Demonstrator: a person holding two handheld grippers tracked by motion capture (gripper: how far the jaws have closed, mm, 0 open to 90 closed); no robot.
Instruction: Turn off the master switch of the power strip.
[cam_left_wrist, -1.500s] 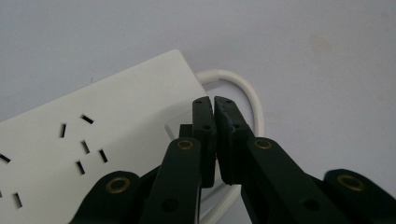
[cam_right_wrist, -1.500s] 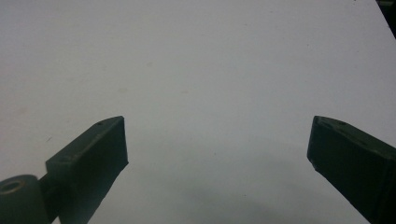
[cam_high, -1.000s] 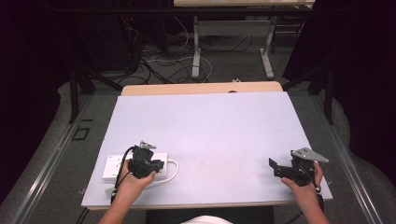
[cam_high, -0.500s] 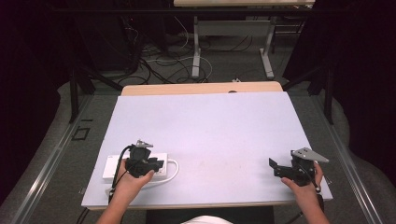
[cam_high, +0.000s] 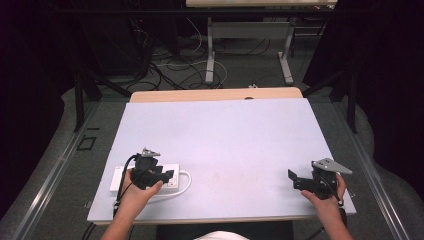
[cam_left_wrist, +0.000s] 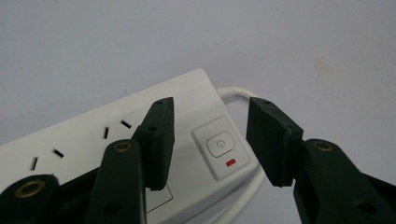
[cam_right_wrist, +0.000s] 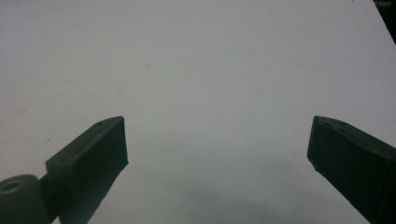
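Holding the left gripper (cam_left_wrist: 212, 105) low over the switch end of a white power strip (cam_left_wrist: 84, 135), lying flat near the front-left corner of the bench (cam_high: 225, 135), lengthwise along the front edge. Having just been opening its fingers (cam_left_wrist: 156, 140) — now standing half spread, one over the strip's top face and the other past its end, framing the power button (cam_left_wrist: 219, 143) in the gap and pressing on nothing with either pad. Resting the right gripper (cam_right_wrist: 218, 123) near the front-right corner, well apart from the strip, spreading its fingers wide over bare bench and pinching nothing. Looking at the strip: a long, flat block of glossy white plastic with rounded corners, carrying a row of slotted sockets along the top, a square panel with the button and a small red mark (cam_left_wrist: 230, 163) under it, and a white cord (cam_high: 186, 181) leaving that end and looping back beside the body. Judging it light and rigid — likely sliding on the smooth bench at a push rather than tipping, and slipping out of a loose pinch because of the glossy shell. Expecting a springy cord, tugging the body round when lifted. Taking hold best across the narrow width, pads on the two long side walls near the middle, clear of button and sockets; pinching the rounded end or the cord alone probably giving poor control.
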